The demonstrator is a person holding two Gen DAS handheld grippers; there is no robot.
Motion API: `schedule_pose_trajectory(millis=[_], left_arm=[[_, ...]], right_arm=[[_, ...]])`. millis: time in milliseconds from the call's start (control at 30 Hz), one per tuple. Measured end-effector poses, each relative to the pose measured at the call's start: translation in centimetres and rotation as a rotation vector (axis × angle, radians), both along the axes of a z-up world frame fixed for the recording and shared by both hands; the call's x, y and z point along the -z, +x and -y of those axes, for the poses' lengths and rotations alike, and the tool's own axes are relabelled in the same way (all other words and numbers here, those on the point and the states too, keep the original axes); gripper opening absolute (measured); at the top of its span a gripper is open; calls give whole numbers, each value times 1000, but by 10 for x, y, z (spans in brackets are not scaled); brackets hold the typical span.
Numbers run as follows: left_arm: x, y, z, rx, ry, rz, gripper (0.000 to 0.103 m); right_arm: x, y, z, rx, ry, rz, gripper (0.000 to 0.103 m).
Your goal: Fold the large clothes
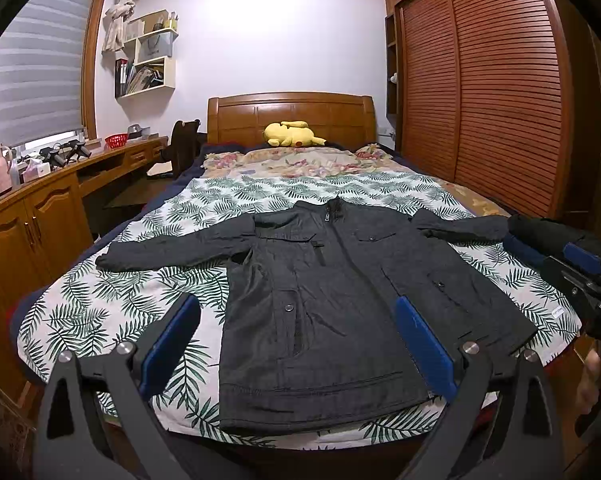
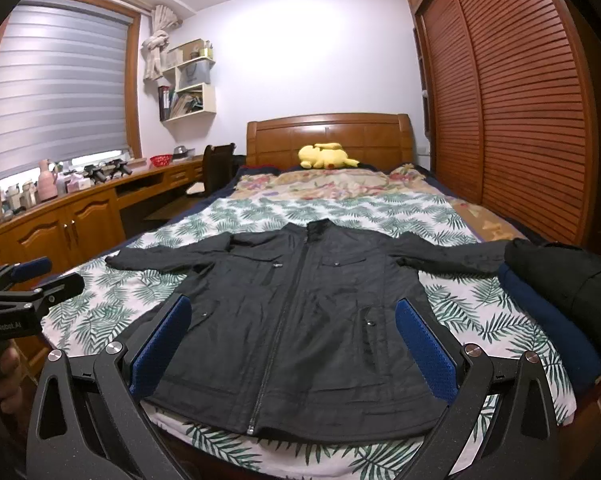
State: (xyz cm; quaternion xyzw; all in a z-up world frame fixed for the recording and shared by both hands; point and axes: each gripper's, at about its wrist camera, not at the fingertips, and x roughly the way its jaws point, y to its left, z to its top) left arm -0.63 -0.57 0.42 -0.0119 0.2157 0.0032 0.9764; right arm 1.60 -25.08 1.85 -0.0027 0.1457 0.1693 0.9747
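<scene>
A dark grey zip-front jacket [image 1: 324, 300] lies flat, front up, on the leaf-print sheet of the bed, sleeves spread to both sides, collar toward the headboard; it also shows in the right wrist view [image 2: 300, 320]. My left gripper [image 1: 296, 344] is open and empty, held above the jacket's hem at the foot of the bed; it also shows at the left edge of the right wrist view [image 2: 40, 280]. My right gripper [image 2: 292, 344] is open and empty over the hem too; it appears at the right edge of the left wrist view [image 1: 580, 268].
A folded pile of dark and blue clothes [image 2: 560, 300] sits at the bed's right edge by the right sleeve. A yellow plush toy [image 1: 292, 134] lies by the headboard. A wooden desk [image 1: 40, 208] runs along the left, a louvred wardrobe [image 1: 480, 100] along the right.
</scene>
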Motion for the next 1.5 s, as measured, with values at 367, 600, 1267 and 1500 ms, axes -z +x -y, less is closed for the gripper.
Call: schedule_pose_trajectory(millis=[367,600,1267,1500], left_arm=[[-2,-3,6,-3,4,9,99],[-2,-3,6,-3,3,12,99],[2,1,4,-7,-3,-1,99],[2,1,4,-6,-3,0,99]], right_arm=[[0,0,1,1,3,2,103],[0,2,4,2,0,2,103],[0,-2,4,1,4,0,103],[0,-3,0,1,3,0,103]])
